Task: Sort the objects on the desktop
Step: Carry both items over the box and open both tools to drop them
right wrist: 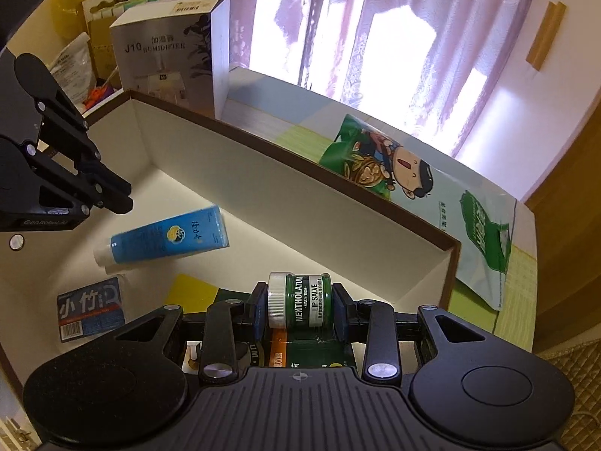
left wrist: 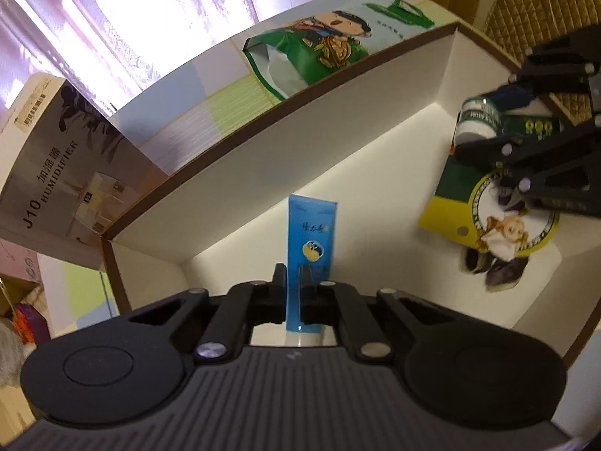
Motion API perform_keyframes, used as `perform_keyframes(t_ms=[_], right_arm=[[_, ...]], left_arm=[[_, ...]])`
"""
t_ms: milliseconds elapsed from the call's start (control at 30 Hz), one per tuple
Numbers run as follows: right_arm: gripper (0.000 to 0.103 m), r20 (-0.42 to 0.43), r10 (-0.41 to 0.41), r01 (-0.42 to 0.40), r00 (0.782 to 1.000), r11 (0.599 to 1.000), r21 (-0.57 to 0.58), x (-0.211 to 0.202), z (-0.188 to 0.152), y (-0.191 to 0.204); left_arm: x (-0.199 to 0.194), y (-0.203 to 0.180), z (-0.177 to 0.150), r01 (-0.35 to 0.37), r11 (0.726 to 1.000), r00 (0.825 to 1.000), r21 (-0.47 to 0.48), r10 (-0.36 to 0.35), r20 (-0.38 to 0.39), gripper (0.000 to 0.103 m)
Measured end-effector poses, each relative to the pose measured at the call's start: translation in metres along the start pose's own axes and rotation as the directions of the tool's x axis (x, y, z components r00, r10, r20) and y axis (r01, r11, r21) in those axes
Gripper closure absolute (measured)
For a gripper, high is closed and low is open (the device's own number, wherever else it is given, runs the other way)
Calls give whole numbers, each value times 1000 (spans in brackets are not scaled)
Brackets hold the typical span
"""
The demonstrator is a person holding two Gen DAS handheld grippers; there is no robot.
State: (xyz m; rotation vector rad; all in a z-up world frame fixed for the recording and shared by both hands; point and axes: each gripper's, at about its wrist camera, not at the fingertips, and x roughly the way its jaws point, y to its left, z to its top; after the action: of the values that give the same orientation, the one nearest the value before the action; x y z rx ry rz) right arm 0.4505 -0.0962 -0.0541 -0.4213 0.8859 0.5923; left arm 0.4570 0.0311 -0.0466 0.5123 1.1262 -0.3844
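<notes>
The left gripper [left wrist: 292, 293] was closed on a flat blue plastic tube with a white cap [left wrist: 310, 259], its fingers [left wrist: 278, 289] pressed against the tube's lower part. In the right wrist view this tube [right wrist: 169, 236] hung tilted above the floor of a white cardboard box with a brown rim [right wrist: 300, 173], cap end lowest.

The right gripper [right wrist: 299, 310] was partly open and clamped on a small green lip-salve jar with a white lid [right wrist: 300, 300], held on its side between the blue-padded fingers [right wrist: 340, 317]. The jar was inside the box, above a green and yellow printed packet [left wrist: 488, 221] lying on the box floor.

A blue and grey labelled card [right wrist: 90, 310] also lay on the box floor; its type could not be read with certainty. Outside the box, on the desk [left wrist: 195, 112], stood a grey humidifier carton [right wrist: 169, 56] and lay a green cartoon-printed bag [left wrist: 319, 49].
</notes>
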Motion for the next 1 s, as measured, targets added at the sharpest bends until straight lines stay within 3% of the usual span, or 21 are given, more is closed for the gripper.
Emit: perform_keyframes(t_ms=[433, 467, 500, 533, 567, 667, 833, 1000], right_arm=[[65, -41, -8, 7, 999, 999, -35, 30, 8, 9], [59, -54, -8, 6, 999, 999, -34, 32, 8, 10], [43, -45, -12, 10, 999, 999, -43, 31, 8, 12], [1, -34, -16, 14, 999, 998, -53, 30, 8, 14], [0, -10, -14, 13, 1000, 997, -74, 27, 7, 16], [0, -22, 1, -4, 1000, 992, -125, 27, 5, 24], [0, -48, 4, -10, 999, 992, -124, 29, 3, 26], [0, -97, 3, -13, 995, 994, -110, 29, -1, 26]], left_arm=[[15, 8, -13, 7, 1000, 1000, -6, -7, -24, 93], [16, 8, -13, -2, 1000, 1000, -2, 2, -23, 90], [17, 9, -13, -12, 1000, 1000, 1, 12, -20, 86], [18, 10, -13, -22, 1000, 1000, 2, 22, -17, 79], [19, 11, -13, -27, 1000, 1000, 0, 27, -15, 73], [22, 13, -13, -28, 1000, 999, -9, 28, -19, 70], [27, 12, -15, -30, 999, 999, -13, 30, -26, 57], [27, 9, -18, -29, 999, 999, -15, 28, -35, 54]])
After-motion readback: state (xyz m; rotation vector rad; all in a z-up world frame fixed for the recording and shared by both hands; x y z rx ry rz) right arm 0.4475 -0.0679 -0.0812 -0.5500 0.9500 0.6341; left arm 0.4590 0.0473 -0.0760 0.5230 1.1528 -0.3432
